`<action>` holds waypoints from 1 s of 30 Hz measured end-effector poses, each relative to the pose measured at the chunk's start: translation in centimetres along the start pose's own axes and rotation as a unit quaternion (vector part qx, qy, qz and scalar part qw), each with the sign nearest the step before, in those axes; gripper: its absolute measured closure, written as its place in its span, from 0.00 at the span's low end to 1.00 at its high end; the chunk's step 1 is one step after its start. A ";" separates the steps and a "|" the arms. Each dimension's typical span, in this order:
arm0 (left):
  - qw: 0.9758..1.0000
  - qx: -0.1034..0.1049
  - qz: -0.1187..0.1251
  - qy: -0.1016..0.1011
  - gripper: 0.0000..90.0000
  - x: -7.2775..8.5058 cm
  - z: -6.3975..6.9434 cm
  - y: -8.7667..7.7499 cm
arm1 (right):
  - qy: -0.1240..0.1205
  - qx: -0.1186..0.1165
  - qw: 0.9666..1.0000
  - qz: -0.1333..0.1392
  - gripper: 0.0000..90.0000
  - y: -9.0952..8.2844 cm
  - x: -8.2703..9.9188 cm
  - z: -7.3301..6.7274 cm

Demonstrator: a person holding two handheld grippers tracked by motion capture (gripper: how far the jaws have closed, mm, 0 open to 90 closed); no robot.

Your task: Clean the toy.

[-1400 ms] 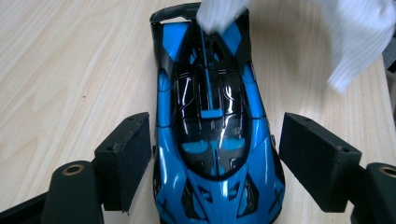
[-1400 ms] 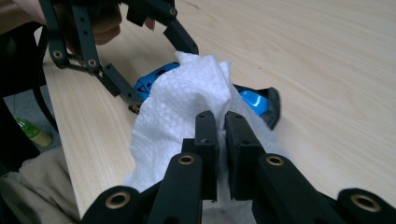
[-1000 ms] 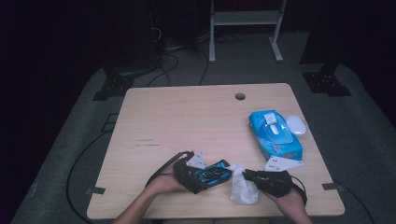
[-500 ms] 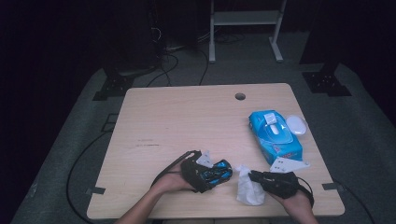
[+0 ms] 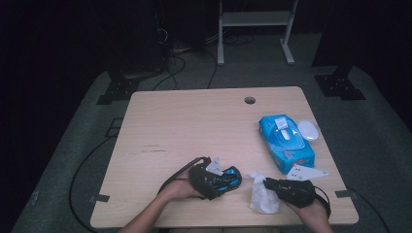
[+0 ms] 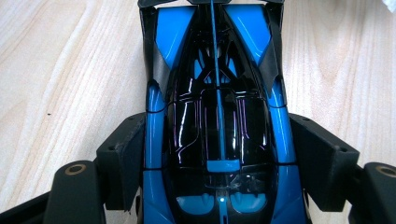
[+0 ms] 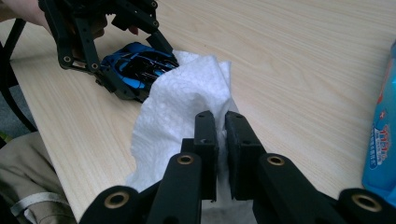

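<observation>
We clamp the rigid, glossy toy car (image 6: 217, 135) across its flanks – left gripper (image 5: 214, 177) just closing – while the right gripper (image 7: 221, 154) pinches the limp wipe (image 7: 182, 102).

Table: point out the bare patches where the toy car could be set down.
Bare: the table's far-left half, from the cable hole down to the left gripper. Crowded: the wipes pack, white wipe and right gripper.
</observation>
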State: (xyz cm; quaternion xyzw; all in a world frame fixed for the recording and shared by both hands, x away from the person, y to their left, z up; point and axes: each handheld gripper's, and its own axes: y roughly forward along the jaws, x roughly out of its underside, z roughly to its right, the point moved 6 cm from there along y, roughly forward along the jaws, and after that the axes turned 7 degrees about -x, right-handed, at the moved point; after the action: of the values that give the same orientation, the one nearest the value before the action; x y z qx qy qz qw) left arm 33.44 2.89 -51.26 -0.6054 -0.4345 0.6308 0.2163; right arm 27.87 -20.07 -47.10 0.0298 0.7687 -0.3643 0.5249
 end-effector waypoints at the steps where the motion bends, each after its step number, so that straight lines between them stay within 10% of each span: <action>1: 1.000 0.002 -0.001 0.002 0.29 0.0 0.0 0.0 | 0.000 0.000 1.000 0.000 0.92 0.0 0.0 0.0; 16: 1.000 -0.001 0.016 0.006 0.29 -0.9 -0.5 -0.8 | 0.004 0.004 1.000 0.002 0.92 -0.2 0.3 0.3; 30: 0.999 -0.033 0.010 -0.007 0.29 -3.0 -5.3 0.1 | 0.020 0.020 1.000 0.003 0.92 -0.8 1.1 2.1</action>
State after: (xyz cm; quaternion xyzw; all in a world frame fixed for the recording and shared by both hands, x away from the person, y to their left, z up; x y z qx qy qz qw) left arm 39.07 1.96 -49.05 -0.6119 -0.4508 0.6224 0.1871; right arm 28.68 -22.25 -48.04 0.0495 0.7720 -0.3772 0.5093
